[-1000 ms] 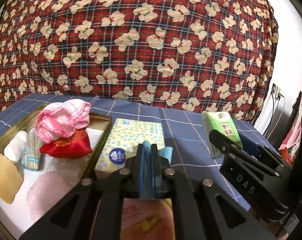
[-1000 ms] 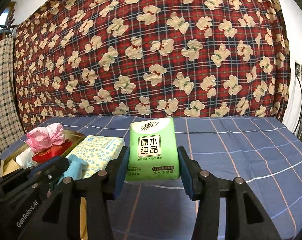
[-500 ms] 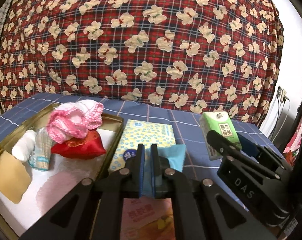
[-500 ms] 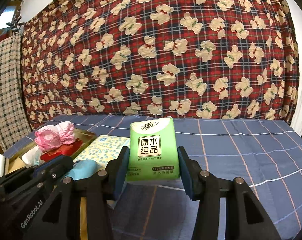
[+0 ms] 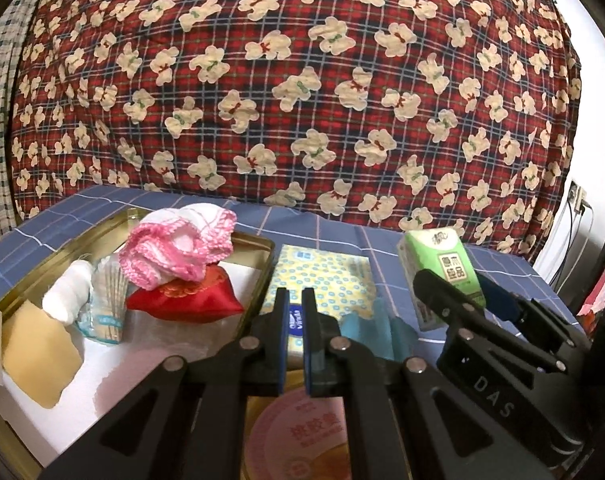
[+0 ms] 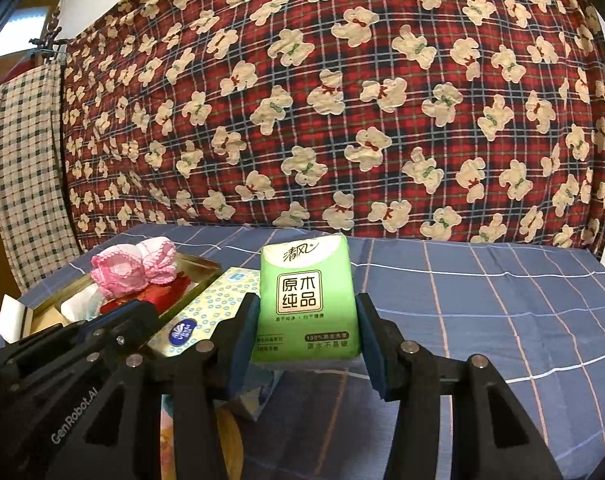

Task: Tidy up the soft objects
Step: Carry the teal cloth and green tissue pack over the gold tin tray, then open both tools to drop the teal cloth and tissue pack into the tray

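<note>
A red plaid hanging cloth point(image 6: 342, 100) printed with cream bears closes off the far side of the worktop point(image 6: 482, 300), which is covered in blue cloth with a thin grid of pale lines. To the right of the gold tray point(image 5: 262, 242) the cover runs bare and flat to its far edge; this open stretch shows fully only in the right wrist view.

The gold tray is a shallow metal rectangle with a raised rim. Inside it lie a crumpled pink-and-white knitted piece point(image 5: 178, 246) resting on a shiny red satin pouch point(image 5: 184, 300), a white roll point(image 5: 68, 294), a clear bundle of thin sticks point(image 5: 108, 308) and a flat tan sheet point(image 5: 38, 364); the last three are clear only in the left wrist view.

Just beside the tray's right rim lies a flat yellow tissue pack point(image 5: 322, 280) with small blue rings.

Right of that, the right hand-held gripper point(image 6: 308, 334) is clamped at a middling width on the green tissue pack point(image 6: 306, 300), a soft plastic-wrapped block held upright, clear of the cover.

The left hand-held gripper point(image 5: 292, 316) is pinched fully closed over the yellow pack's near end, with a light blue cloth point(image 5: 370, 330) bunched just right of its fingers; whether the cloth is gripped cannot be told.
</note>
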The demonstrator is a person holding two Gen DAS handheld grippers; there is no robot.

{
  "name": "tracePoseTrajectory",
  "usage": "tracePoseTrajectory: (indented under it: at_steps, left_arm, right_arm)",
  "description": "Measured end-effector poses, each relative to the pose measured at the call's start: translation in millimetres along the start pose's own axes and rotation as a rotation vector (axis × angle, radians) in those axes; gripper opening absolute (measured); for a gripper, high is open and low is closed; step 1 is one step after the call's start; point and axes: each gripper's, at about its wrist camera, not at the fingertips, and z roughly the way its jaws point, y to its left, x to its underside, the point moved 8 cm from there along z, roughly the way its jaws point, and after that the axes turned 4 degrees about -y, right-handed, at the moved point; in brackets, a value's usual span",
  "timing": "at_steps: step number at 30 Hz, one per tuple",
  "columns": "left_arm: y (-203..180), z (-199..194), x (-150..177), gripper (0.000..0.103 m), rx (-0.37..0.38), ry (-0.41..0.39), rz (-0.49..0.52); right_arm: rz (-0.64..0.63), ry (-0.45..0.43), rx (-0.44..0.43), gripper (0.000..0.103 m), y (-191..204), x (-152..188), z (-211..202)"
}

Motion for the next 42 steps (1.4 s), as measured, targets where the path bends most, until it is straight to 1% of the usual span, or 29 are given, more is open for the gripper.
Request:
tracePoseTrajectory:
  at_steps: [6, 11, 17, 28, 30, 32, 36, 39, 42]
  left_arm:
    - [1.1, -1.0, -0.7, 0.003, -0.004, -0.006, -0.004]
    - [2.6, -6.2, -4.3, 0.003, -0.018, -0.034, 0.008]
    - [8.1, -7.0, -5.9, 0.003, -0.028, -0.042, 0.001]
    - [13.3, -11.8, -6.0, 0.003, -0.022, -0.048, 0.003]
    - [12.9, -12.1, -6.1, 0.003, -0.022, -0.046, 0.004]
    - [18.1, -18.4, -7.8, 0.003, -0.009, -0.037, -0.006]
    - [39.5, -42.4, -21.2, 0.003, -0.026, -0.066, -0.011]
    - [63.1, -56.2, -31.5, 0.003, -0.068, -0.079, -0.018]
    - [88.1, -66.1, -36.7, 0.003, -0.104, -0.076, -0.035]
  right_arm:
    - [-0.004, -0.011, -0.011, 0.051, 3.4, -0.9, -0.7]
    - [-0.009, -0.025, -0.023, 0.051, 7.6, -2.3, -2.6]
    - [-0.029, -0.05, -0.027, 0.051, 15.0, -4.2, -6.5]
    - [-0.012, -0.058, -0.048, 0.051, 24.8, -4.3, -6.8]
    - [0.007, -0.043, -0.062, 0.051, 28.6, -3.6, -4.3]
    - [0.006, -0.04, -0.062, 0.051, 37.9, -7.1, -3.1]
    - [0.017, -0.054, -0.129, 0.051, 66.5, -21.0, -8.6]
    - [-0.001, -0.048, -0.177, 0.051, 95.3, -30.6, -10.8]
    - [-0.016, -0.029, -0.219, 0.051, 122.8, -35.3, -9.6]
